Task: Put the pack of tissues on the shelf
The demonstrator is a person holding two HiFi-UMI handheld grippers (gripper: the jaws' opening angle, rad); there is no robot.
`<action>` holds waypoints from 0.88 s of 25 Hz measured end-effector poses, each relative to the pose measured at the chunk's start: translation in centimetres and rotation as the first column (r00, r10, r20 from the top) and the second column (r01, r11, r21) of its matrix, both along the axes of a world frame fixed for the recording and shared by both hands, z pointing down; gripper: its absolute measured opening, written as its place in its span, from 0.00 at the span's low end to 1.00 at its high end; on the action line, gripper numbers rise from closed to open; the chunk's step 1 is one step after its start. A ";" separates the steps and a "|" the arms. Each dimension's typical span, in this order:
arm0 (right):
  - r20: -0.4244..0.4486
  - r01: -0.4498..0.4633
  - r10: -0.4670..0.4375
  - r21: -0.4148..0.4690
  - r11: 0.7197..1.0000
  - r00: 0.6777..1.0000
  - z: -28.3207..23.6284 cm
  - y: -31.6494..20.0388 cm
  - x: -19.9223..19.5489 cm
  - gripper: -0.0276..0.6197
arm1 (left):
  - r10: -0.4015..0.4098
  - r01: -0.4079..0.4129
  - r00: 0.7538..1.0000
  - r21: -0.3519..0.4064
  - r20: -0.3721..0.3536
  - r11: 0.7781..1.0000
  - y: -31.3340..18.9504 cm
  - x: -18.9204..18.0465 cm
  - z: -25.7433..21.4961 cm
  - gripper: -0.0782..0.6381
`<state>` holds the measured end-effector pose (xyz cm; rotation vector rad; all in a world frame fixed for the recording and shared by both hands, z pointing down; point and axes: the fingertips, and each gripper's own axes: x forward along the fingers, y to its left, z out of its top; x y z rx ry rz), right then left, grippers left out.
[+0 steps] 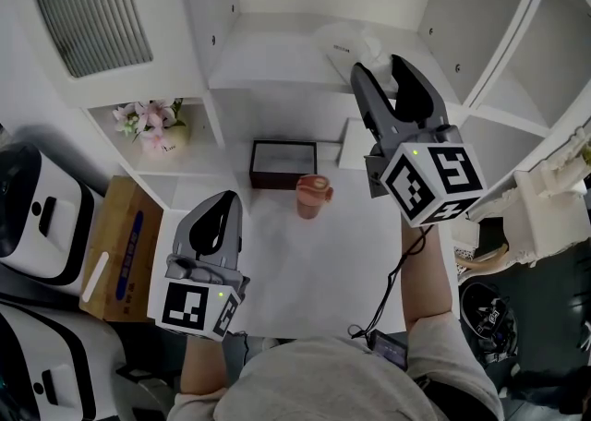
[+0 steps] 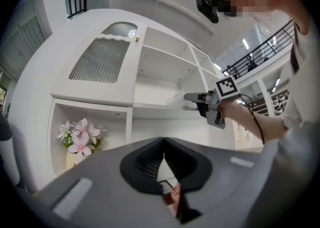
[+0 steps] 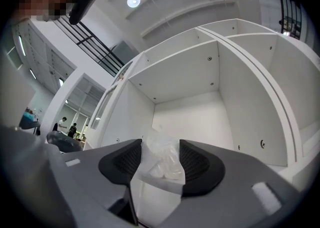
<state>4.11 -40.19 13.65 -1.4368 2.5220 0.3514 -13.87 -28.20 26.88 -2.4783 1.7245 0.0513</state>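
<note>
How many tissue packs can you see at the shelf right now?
1. The pack of tissues is in the shelf compartment, between the fingers of the right gripper. Other compartments are partly hidden.

A white table (image 1: 295,271) carries a dark tray (image 1: 283,163) at its far edge. A pink cup (image 1: 313,196) stands just in front of the tray's right corner, and a flat white piece (image 1: 354,144) lies just right of the tray. Above and behind the tray, the shelf (image 1: 268,59) bears the pack of tissues (image 1: 346,43). Left of the tray, a lower cubby (image 1: 189,162) holds a vase of pink flowers (image 1: 155,124).
</note>
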 end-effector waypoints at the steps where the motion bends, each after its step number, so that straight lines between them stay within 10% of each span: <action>1: 0.001 -0.001 0.001 0.000 1.000 1.000 0.0 0.1 0.1 0.40 | 0.002 -0.002 1.000 0.001 0.000 1.000 0.1 0.0 0.0 0.11; 22: 0.000 -0.014 0.014 0.032 0.999 1.000 -0.4 3.3 0.6 0.47 | 0.028 -0.028 1.000 0.005 -0.010 1.000 1.8 -0.1 0.1 0.11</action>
